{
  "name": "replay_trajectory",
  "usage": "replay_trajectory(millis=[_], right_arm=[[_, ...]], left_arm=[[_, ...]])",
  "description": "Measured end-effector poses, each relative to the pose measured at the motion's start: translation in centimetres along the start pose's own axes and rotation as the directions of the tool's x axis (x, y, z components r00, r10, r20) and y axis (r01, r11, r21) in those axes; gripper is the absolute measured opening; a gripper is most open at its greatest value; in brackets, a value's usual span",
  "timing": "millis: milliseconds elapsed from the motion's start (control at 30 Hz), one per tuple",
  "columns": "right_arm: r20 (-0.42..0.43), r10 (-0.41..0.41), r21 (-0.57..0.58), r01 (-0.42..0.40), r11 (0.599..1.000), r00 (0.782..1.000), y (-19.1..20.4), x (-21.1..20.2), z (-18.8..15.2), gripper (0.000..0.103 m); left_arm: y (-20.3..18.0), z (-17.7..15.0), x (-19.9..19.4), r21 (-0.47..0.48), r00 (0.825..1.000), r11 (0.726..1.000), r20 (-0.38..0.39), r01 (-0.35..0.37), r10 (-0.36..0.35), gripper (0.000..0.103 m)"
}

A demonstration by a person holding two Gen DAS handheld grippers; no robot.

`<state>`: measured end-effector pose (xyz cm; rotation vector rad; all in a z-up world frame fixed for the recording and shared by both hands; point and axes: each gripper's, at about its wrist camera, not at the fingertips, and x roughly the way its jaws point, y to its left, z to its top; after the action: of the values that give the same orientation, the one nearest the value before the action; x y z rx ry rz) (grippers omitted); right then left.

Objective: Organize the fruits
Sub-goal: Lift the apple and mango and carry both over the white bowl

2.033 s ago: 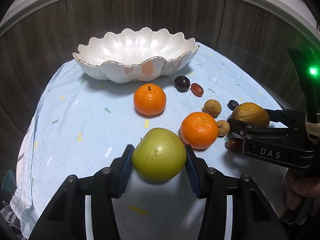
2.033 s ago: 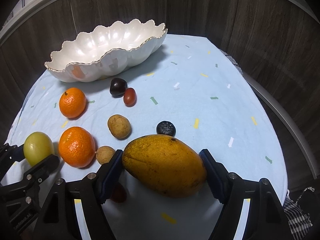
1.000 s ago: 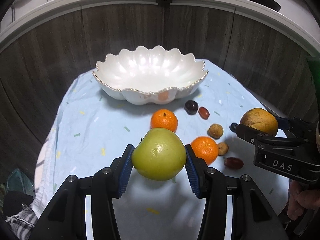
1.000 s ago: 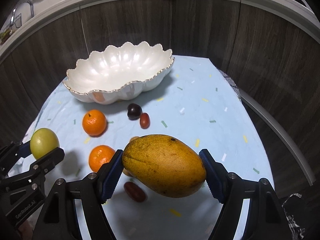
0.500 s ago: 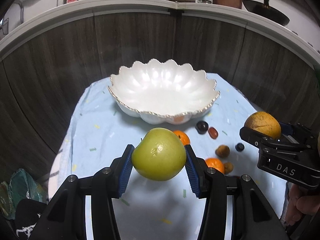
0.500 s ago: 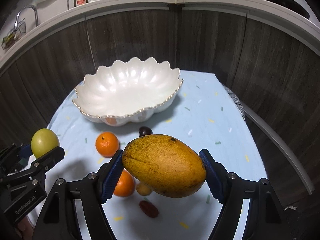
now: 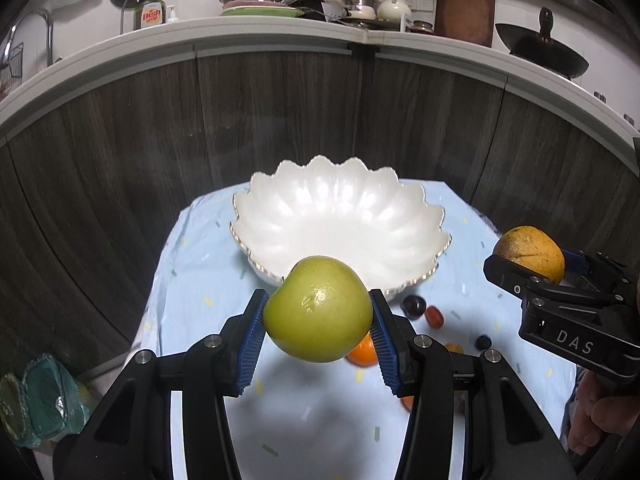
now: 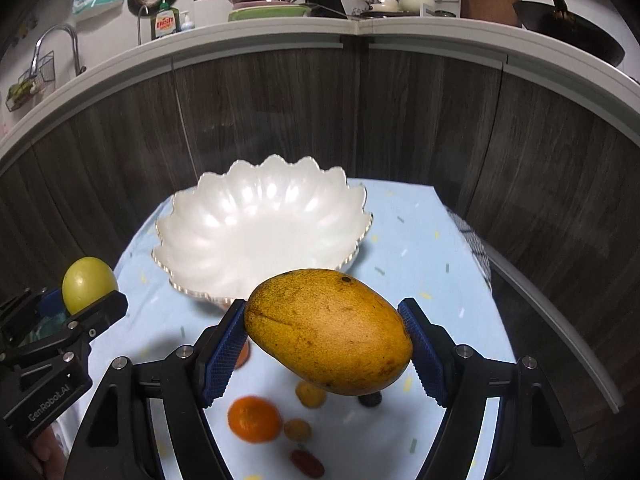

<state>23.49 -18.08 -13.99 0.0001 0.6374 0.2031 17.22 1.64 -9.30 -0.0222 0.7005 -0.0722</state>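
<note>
Green apple (image 7: 318, 314), mango (image 8: 328, 330), clamped aloft.

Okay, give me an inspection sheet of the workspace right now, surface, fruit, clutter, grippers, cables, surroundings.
Surface: blue tablecloth with confetti print.
Job's things: white scalloped bowl, nothing in it; green apple and mango held in the air; tangerine and small fruits on the cloth.
Clutter: nothing seen.
Grippers: left gripper shut on apple; right gripper shut on mango.
Cables: nothing seen.
Surroundings: dark wood cabinets; counter with dishes, wok.

We see the bowl (image 7: 340, 216) at the tablecloth's (image 7: 192, 280) far end, small fruits (image 8: 254, 418) scattered before it.
</note>
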Motion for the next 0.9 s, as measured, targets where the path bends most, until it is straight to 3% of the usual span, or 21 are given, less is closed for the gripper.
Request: replay_trajectory(millis=[900], right_arm=[[0.037, -0.003, -0.007, 0.003, 1.000, 0.999, -0.1, 3.2, 5.3, 0.076]], left_arm=[[1.6, 5.9, 3.9, 0.014, 0.999, 1.000, 0.038, -0.005, 0.005, 0.049]])
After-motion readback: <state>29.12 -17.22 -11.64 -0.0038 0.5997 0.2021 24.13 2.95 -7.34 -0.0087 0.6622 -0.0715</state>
